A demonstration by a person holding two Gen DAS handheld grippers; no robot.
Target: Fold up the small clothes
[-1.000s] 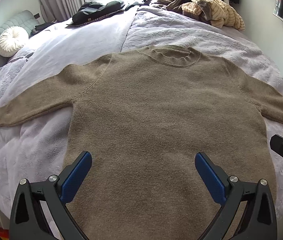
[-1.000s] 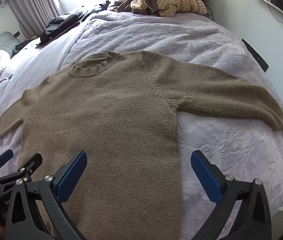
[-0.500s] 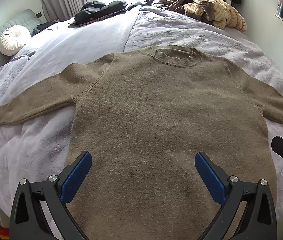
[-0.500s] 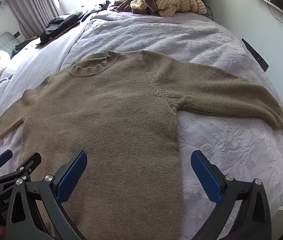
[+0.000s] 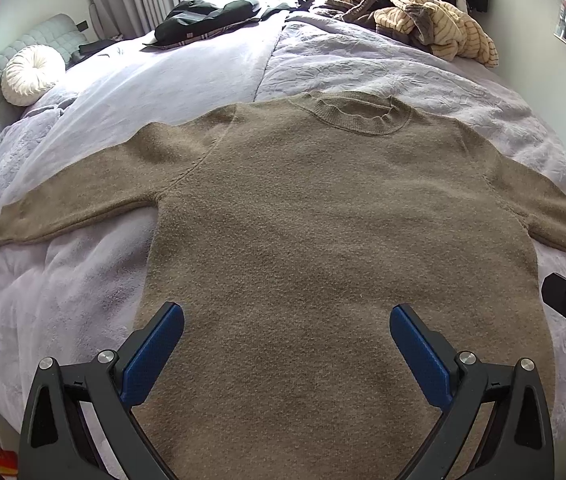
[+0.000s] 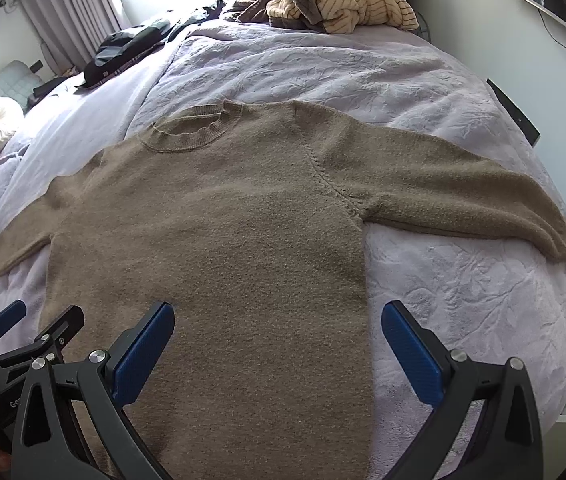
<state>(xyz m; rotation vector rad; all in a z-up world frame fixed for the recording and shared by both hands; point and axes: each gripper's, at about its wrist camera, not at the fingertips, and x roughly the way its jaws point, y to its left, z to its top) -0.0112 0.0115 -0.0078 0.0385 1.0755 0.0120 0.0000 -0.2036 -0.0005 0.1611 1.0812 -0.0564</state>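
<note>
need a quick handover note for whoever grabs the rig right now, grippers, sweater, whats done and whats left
Left gripper: open, empty, over the lower body of the brown knit crew-neck sweater.
Right gripper: open, empty, over the sweater's lower right edge.
Sweater lies flat on the lilac bedspread, collar far, both sleeves spread out.
Done: laid out. Left: every fold.

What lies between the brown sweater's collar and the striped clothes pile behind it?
Only bare lilac bedspread lies between the collar and the striped pile, as the right wrist view shows.
</note>
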